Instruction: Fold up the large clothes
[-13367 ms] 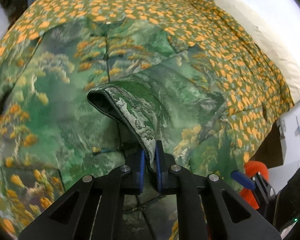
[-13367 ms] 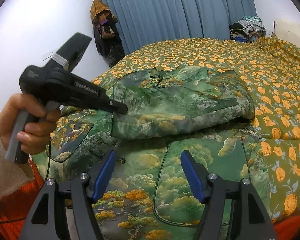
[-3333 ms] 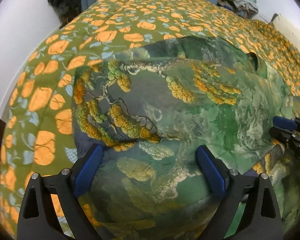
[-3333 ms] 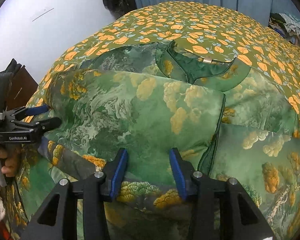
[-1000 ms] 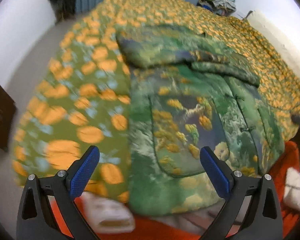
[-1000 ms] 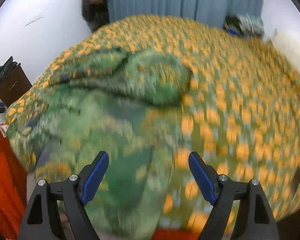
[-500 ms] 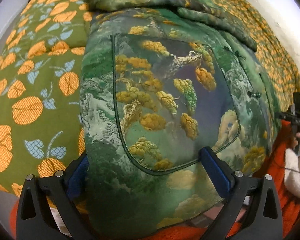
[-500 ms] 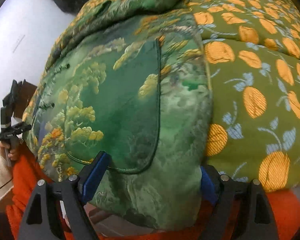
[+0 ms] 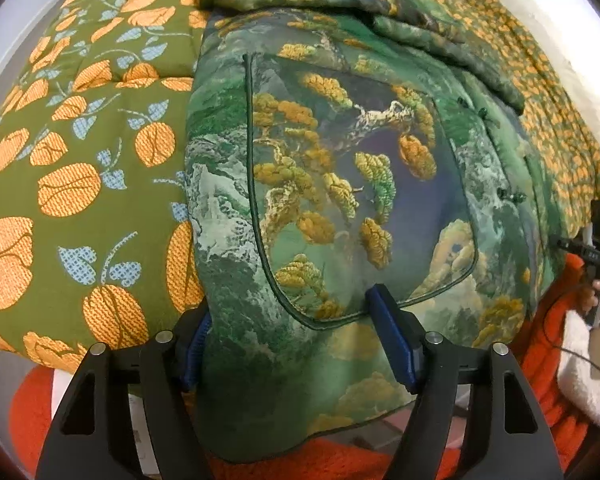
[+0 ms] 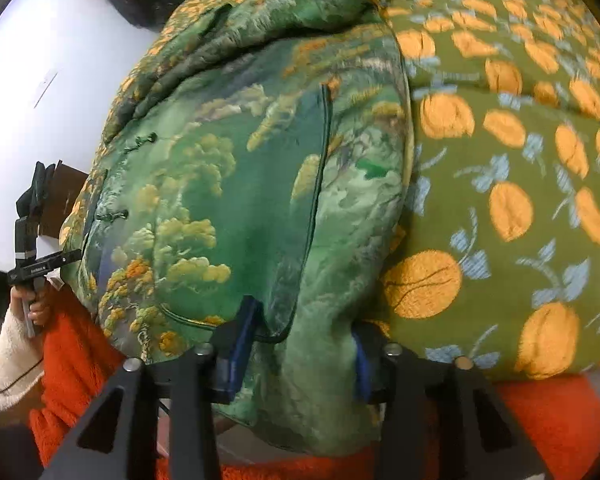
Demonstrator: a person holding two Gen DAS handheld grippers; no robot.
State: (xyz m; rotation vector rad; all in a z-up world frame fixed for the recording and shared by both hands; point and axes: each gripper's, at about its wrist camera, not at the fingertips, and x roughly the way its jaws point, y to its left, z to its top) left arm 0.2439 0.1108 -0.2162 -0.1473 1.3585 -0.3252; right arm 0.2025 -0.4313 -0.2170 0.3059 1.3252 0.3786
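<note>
A green padded jacket [image 9: 340, 180] with a tree and mountain print lies on the bed, its upper part folded over at the far end. Its hem hangs over the near bed edge. My left gripper [image 9: 296, 344] straddles the hem's left corner below the pocket. Its jaws are closing, and thick fabric bulges between the blue pads [image 9: 392, 344], which touch it. In the right wrist view, the jacket [image 10: 240, 200] fills the middle. My right gripper [image 10: 300, 352] is closing on the hem's right corner, with cloth bunched between its pads [image 10: 240, 340].
An olive quilt [image 9: 80, 160] with orange fruit covers the bed on both sides of the jacket [image 10: 520, 200]. Red-orange fleece [image 10: 80, 352] lies below the bed edge. A hand in a white sleeve [image 9: 588, 380] holds the other tool's handle.
Both grippers dropped from above the bed to the jacket's hem. Half a second ago the jaws stood wide around the corners; now they have narrowed onto the fabric.
</note>
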